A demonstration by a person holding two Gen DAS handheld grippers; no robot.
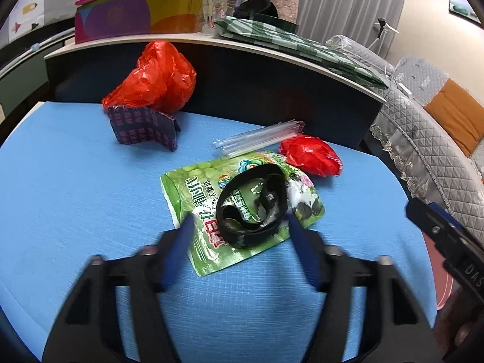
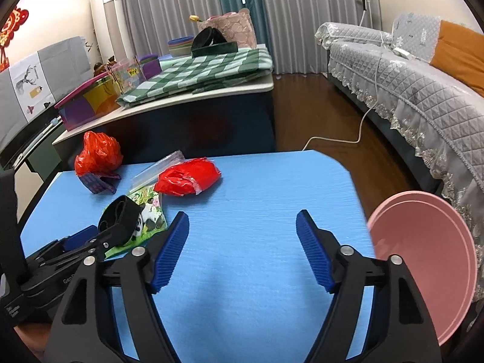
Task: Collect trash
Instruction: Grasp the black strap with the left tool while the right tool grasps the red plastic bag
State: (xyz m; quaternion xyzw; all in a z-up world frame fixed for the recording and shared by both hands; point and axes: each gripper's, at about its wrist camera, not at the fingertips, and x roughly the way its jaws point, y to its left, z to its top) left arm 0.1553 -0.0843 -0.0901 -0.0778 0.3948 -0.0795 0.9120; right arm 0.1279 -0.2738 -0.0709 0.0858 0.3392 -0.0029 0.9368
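Hovering: left gripper [image 1: 239,230] over the green snack pouch [image 1: 193,199], jaws apart on either side of the black strap loop [image 1: 251,205], pads not pressing it
Right gripper [image 2: 242,242]: jaws wide apart, nothing between them, above bare blue worktop [image 2: 272,187]
Trash: pouch with the loop on it lies mid-worktop; red wad [image 1: 311,157], clear tubes [image 1: 257,139], purple carton [image 1: 142,127], red bag [image 1: 154,75] lie beyond
Pink bin [image 2: 423,266]: beside the worktop's right edge

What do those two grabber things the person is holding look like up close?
Both are alike: the left gripper and right gripper have black angular plastic frames with triangular cut-outs and silver screws. Each finger ends in a blue ribbed pad. Small pale lettering marks the black bodies.
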